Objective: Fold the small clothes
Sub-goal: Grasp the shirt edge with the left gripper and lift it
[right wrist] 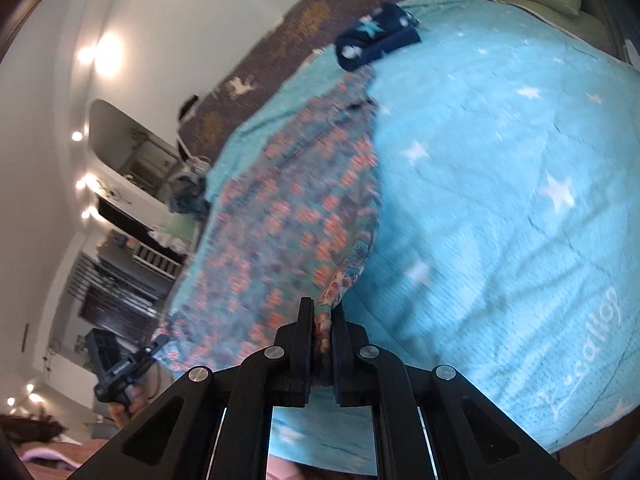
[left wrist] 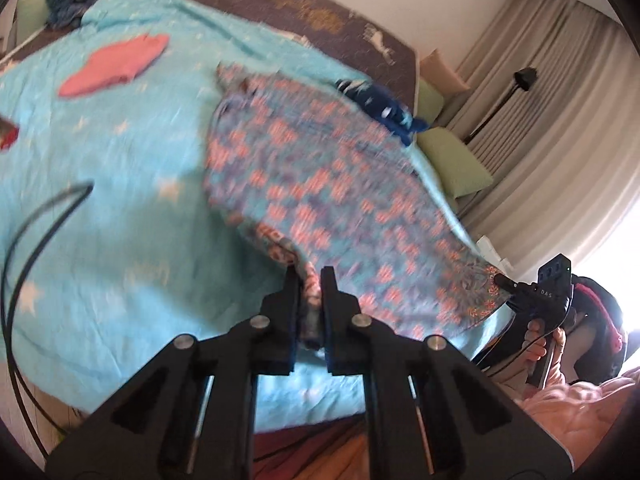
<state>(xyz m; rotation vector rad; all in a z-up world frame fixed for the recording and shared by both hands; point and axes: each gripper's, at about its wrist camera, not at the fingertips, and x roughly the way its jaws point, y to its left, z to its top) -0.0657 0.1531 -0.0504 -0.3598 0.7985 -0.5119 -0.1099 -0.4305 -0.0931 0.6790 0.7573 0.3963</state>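
The left gripper (left wrist: 310, 276) is clamped on one near corner of the floral-print garment (left wrist: 316, 184), and the right gripper (right wrist: 322, 308) is clamped on the other near corner. The garment is spread over the turquoise star-print blanket (right wrist: 500, 200), its near hem raised. A folded pink garment (left wrist: 114, 65) and a navy garment (right wrist: 376, 36) are seen toward the blanket's far edge.

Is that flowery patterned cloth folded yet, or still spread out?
Spread out. The patterned cloth lies open across the blue blanket, with the left gripper and right gripper each pinching a near corner.
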